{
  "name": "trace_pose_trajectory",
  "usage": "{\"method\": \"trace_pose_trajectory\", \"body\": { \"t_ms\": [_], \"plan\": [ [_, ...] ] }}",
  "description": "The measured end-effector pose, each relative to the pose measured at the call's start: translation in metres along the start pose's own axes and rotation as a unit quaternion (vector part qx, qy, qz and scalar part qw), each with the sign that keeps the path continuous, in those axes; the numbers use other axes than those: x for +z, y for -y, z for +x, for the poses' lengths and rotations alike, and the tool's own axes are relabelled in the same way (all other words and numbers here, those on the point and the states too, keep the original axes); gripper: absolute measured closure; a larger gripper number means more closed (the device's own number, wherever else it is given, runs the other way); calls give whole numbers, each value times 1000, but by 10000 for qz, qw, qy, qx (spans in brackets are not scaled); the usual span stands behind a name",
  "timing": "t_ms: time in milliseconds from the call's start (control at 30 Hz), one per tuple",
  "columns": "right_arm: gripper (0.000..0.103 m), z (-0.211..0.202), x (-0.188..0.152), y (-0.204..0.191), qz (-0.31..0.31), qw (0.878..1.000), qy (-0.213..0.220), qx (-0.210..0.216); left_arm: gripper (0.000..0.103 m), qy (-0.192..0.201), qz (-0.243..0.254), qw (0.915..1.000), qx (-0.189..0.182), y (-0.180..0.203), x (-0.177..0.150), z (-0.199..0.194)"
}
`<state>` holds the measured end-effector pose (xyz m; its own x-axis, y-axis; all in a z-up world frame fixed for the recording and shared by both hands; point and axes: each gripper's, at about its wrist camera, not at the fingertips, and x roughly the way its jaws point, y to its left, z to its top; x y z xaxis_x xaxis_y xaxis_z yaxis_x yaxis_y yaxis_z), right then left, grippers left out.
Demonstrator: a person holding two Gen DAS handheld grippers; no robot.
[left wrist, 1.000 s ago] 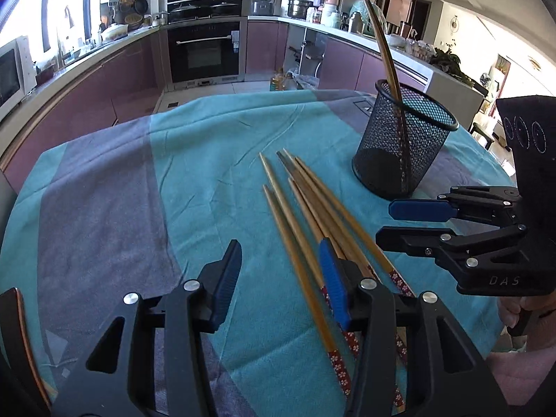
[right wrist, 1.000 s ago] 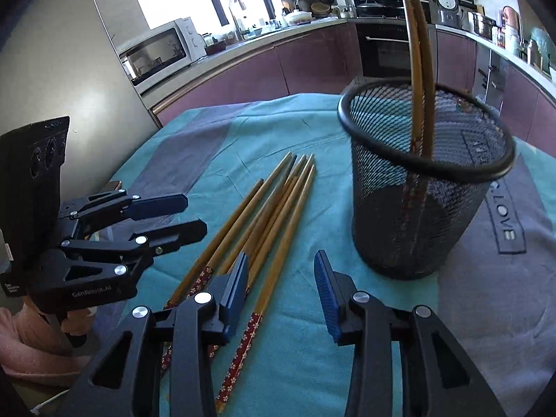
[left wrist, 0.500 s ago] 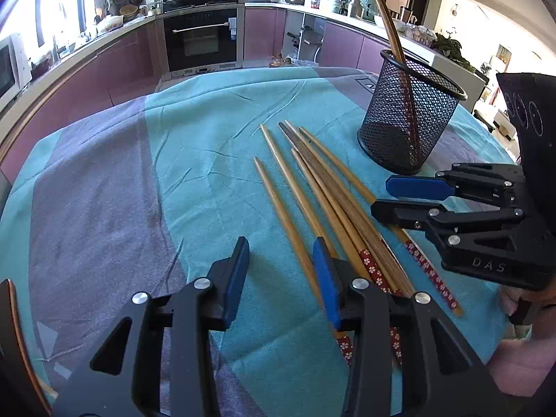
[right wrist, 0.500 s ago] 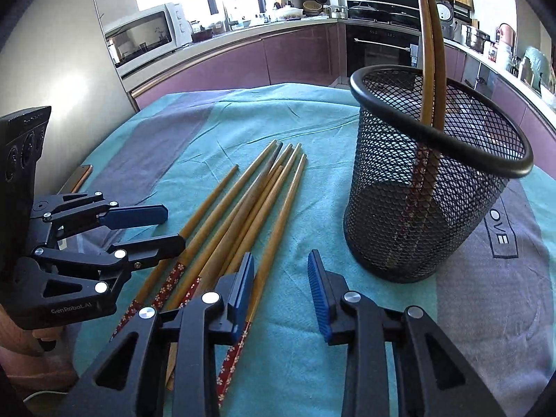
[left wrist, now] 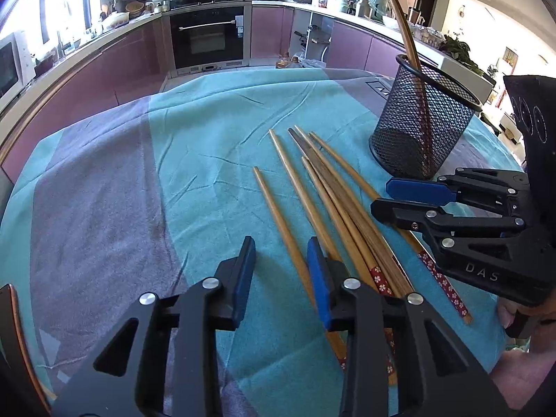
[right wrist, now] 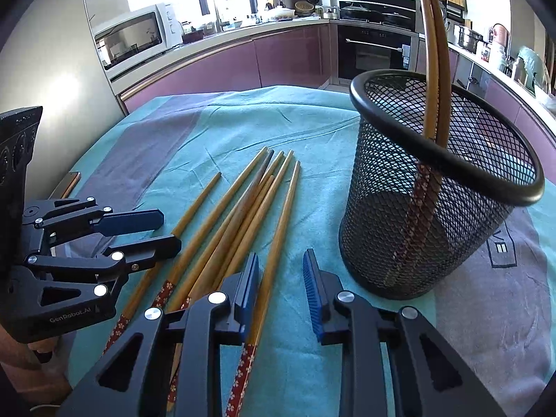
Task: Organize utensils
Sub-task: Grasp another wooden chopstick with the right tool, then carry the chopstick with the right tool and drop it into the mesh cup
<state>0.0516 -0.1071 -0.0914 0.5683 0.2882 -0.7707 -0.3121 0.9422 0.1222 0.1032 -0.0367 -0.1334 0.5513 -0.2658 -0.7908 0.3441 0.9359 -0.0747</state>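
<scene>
Both the left gripper [left wrist: 280,254] and right gripper [right wrist: 280,268] are closing their jaws on nothing, above loose chopsticks [left wrist: 314,191] beside the mesh cup [right wrist: 434,208].

- Loose chopsticks [left wrist: 314,205]: six or so wooden sticks lying flat on the cloth in a loose fan, tapered tips toward the kitchen, butt ends with red flower-patterned bands toward the cameras; one stick is darker brown than the others; the leftmost lies slightly apart.
- Mesh holder [right wrist: 434,187]: black wire cup, upright, just right of the sticks.
- Two chopsticks [right wrist: 432,55] stand inside it, leaning on the rim, patterned ends down.
</scene>
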Motion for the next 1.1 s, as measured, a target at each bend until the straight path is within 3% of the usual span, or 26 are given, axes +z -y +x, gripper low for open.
{"method": "trace_pose_trajectory", "body": {
  "t_ms": [133,367,767,1100],
  "plan": [
    [87,-1,1,5,115,9999,3,15,88,-22,-114,9999,1,-2,4,3],
    [97,-2,1,13,352,9993,17,156,92,-9,-350,9994,-53,-5,7,5],
    [97,-26,-2,17,464,9971,256,554,95,139,-441,9986,-250,-8,1,-10],
    [97,-74,1,26,518,9907,865,915,95,656,-286,9952,-666,-1,16,-61]
  ]
}}
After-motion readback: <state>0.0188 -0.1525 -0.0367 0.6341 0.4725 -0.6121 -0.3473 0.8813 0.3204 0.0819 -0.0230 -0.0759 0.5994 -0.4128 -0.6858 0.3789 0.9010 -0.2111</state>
